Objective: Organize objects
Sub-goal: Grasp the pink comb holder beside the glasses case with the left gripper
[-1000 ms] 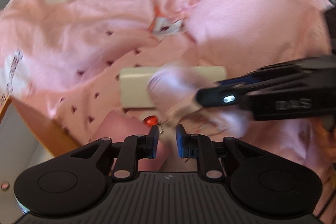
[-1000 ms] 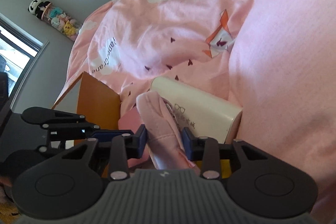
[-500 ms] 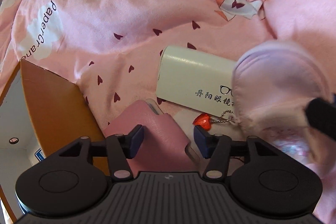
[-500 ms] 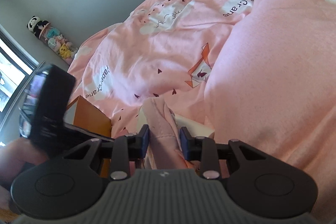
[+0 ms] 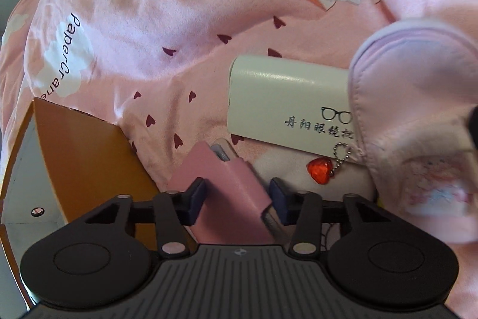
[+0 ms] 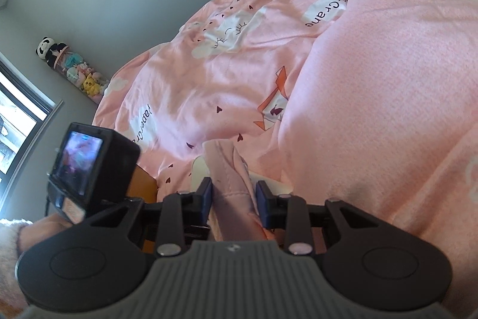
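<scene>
Left gripper (image 5: 236, 201): jaws wide apart around the pink wallet (image 5: 230, 190).
Right gripper (image 6: 234, 201): squeezing the pink pouch (image 6: 231, 184).

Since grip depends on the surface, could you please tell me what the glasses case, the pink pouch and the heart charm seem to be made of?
Glasses case: likely smooth cream faux leather, given its soft sheen and printed lettering.
Pink pouch: soft stitched fabric, matte, sagging in the right tongs.
Heart charm: glossy red faceted plastic or glass, on a metal ball chain.

Pale pink pouch (image 5: 418, 121) with red heart charm (image 5: 320, 170), cream glasses case (image 5: 283, 97), pink wallet (image 5: 230, 190)
</scene>
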Demonstrator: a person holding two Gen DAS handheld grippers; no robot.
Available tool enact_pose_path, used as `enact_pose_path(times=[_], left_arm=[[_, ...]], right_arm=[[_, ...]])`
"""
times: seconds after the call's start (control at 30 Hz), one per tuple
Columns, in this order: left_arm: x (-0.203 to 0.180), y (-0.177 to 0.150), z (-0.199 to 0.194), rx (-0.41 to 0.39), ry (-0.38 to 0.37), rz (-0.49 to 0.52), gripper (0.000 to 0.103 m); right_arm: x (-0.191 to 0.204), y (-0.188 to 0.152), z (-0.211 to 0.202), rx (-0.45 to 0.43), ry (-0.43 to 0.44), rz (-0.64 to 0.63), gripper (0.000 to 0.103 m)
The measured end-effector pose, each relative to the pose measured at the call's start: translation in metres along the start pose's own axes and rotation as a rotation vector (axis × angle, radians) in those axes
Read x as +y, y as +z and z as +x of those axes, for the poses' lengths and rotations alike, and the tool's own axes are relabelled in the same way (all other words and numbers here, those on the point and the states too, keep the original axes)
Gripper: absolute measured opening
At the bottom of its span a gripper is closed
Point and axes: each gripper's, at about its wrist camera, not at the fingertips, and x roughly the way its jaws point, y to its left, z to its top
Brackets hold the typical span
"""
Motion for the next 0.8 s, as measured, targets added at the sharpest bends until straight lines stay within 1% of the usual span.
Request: enact_pose_path(times=[0.03,0.07,0.2,0.27,0.33,0.43,0.47,0.5,0.53,0.63,0.73,0.8], left_arm=[[0.003,-0.001,-0.006,-0.009,-0.017,-0.006,0.044],[0.006,-0.003,-0.011,-0.019,-0.038,-0.013,0.043],[0.027,-0.015,-0.033,-0.067,-0.161,-0.087,0.035],[0.038,-0.024,-0.046,-0.116,-0.244,-0.131,0.032],[0.047,-0.034,-0.057,-0.148,-0.33,-0.177,0.027],[0.047,-0.047,-0.058,-0.151,-0.432,-0.201,0.022],[0.044,-0.05,-0.055,-0.136,-0.442,-0.2,0.021],[0.04,-0.051,-0.05,-0.121,-0.436,-0.203,0.021],[0.039,-0.053,-0.043,-0.118,-0.42,-0.198,0.02],[0.036,-0.054,-0.041,-0.133,-0.395,-0.214,0.022],[0.032,-0.052,-0.039,-0.123,-0.379,-0.192,0.025],[0.031,-0.052,-0.035,-0.127,-0.382,-0.189,0.026]], right_arm=[[0.001,0.0,0.0,0.001,-0.002,-0.005,0.033],[0.001,-0.001,0.0,0.002,-0.003,-0.009,0.033],[0.004,-0.002,0.0,0.009,-0.003,-0.015,0.033],[0.006,-0.002,-0.001,0.015,-0.001,-0.016,0.033],[0.011,-0.003,-0.002,0.024,0.004,-0.022,0.033],[0.022,-0.007,-0.002,0.056,0.024,-0.033,0.033],[0.026,-0.009,0.001,0.069,0.015,-0.046,0.033],[0.029,-0.012,0.005,0.083,0.0,-0.058,0.033],[0.03,-0.014,0.009,0.096,-0.007,-0.062,0.033],[0.024,-0.021,0.022,0.161,-0.007,-0.032,0.033],[0.019,-0.023,0.024,0.165,-0.004,-0.02,0.034],[0.016,-0.022,0.024,0.168,0.002,-0.008,0.035]])
